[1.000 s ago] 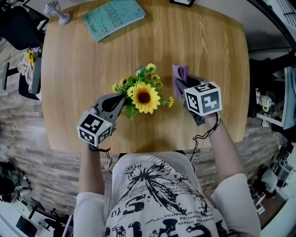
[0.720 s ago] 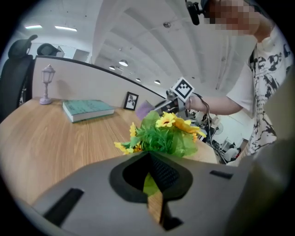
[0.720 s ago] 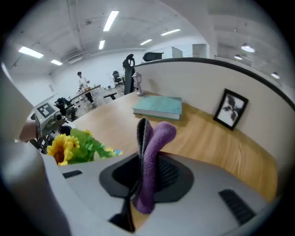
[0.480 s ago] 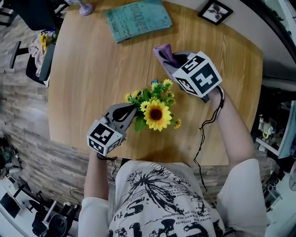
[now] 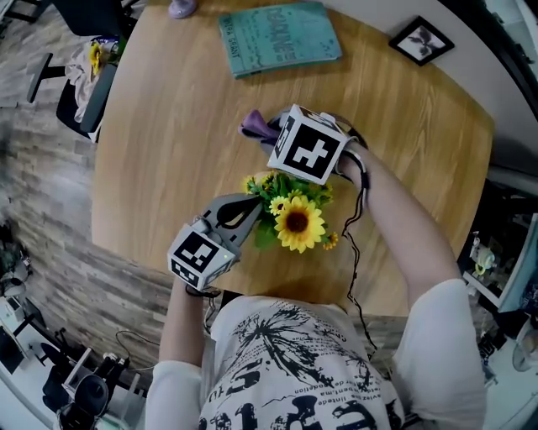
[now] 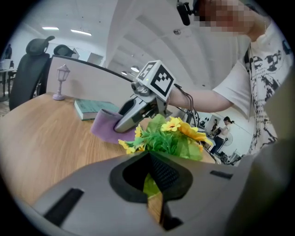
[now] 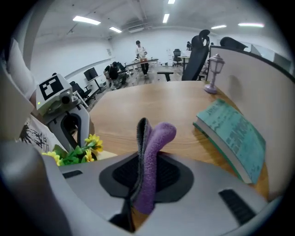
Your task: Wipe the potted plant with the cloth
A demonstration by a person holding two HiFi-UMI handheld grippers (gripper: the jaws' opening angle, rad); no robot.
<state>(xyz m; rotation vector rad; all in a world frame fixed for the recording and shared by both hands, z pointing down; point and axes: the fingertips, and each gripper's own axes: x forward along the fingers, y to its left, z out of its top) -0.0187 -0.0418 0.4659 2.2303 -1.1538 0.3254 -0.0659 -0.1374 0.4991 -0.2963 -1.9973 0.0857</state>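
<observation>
A small potted plant (image 5: 298, 222) with a big sunflower and small yellow flowers stands near the front of the round wooden table (image 5: 168, 151). My left gripper (image 5: 257, 205) reaches in from the plant's left and is shut on a green leaf (image 6: 150, 185) low in the plant (image 6: 168, 138). My right gripper (image 5: 276, 133) hangs over the plant's far side, tilted steeply down, shut on a folded purple cloth (image 5: 255, 126). In the right gripper view the cloth (image 7: 154, 143) sticks up out of the shut right gripper (image 7: 139, 186). The pot itself is hidden under the foliage.
A teal book (image 5: 282, 38) lies at the table's far edge, with a small lilac lamp (image 5: 180, 8) to its left and a black picture frame (image 5: 420, 40) to its right. Office chairs (image 7: 198, 48) stand beyond the table.
My right gripper has carried the cloth from the plant's right side round to its far side and rolled over. The left gripper has stayed shut on the plant.
</observation>
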